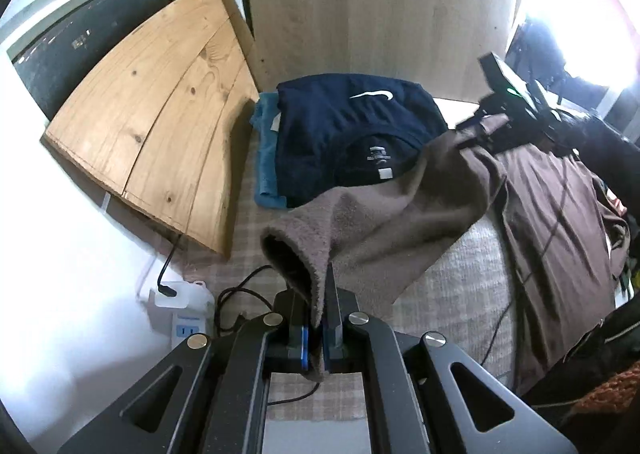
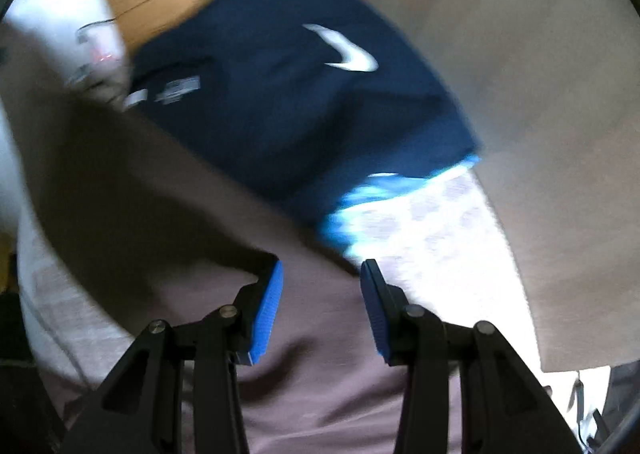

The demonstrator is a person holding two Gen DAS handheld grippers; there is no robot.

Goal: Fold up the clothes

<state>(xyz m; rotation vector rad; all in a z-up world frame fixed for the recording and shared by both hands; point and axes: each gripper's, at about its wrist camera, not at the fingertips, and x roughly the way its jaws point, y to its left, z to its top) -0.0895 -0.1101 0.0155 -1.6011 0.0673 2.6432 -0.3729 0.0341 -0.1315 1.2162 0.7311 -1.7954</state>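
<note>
We've got the left gripper (image 1: pixel 316 318) pinched on the cuff of the brown fleece (image 1: pixel 380 210), which drapes across the bed; the right gripper (image 2: pixel 322 306) hovers over it, jaws apart. Risk: the sleeve could drag over the folded navy shirt (image 1: pixel 340 134) just behind the fleece and mess up that stack, or snag the power strip (image 1: pixel 186 328) cable nearby
</note>
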